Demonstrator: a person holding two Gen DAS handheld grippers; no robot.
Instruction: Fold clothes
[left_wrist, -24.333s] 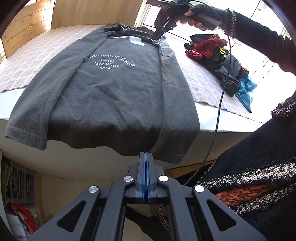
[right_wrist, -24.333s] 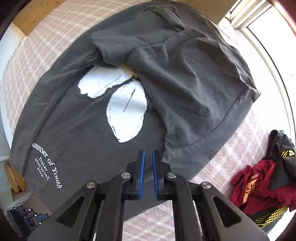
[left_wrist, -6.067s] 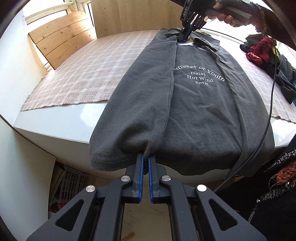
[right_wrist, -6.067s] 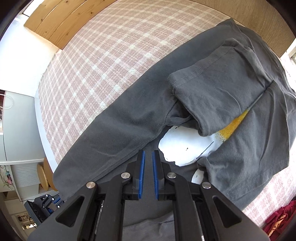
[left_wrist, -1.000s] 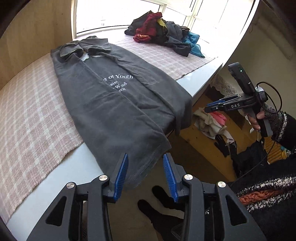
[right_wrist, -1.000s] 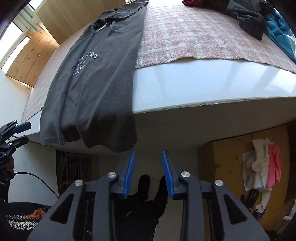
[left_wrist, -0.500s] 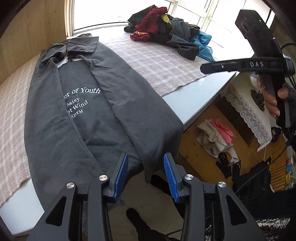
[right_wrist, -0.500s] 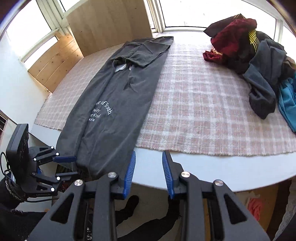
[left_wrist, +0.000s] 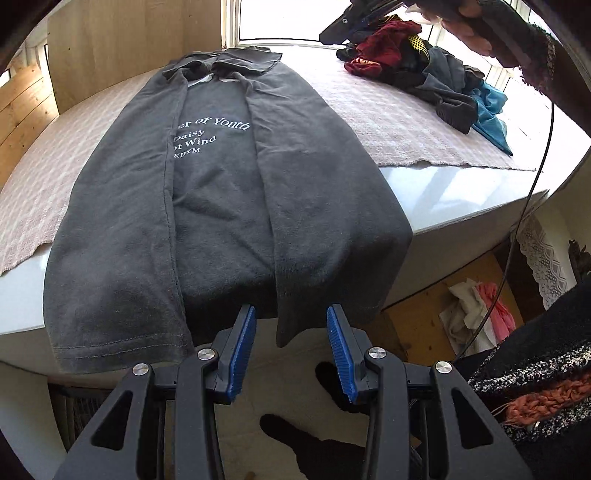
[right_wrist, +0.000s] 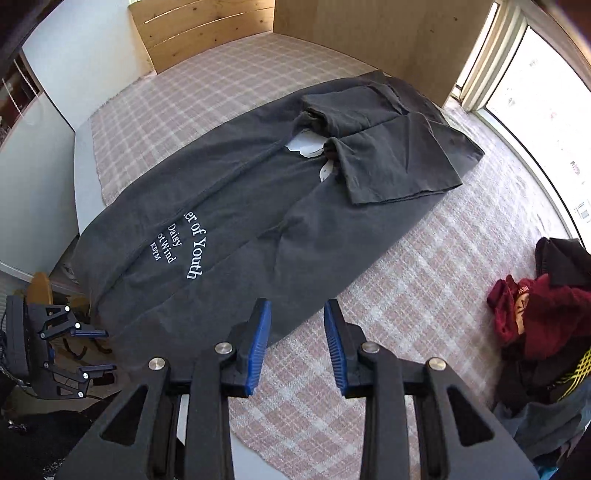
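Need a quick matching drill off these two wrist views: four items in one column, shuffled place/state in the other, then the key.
Things:
1. dark grey T-shirt
2. left gripper
3. heap of clothes
4. checked cloth

Places/states:
A. piled unfolded, off to the side by the window
B. open, just below the shirt's hem
C. both sides folded in, hem hanging over the table edge
D. spread flat under the shirt

Pairs: 1-C, 2-B, 3-A, 4-D
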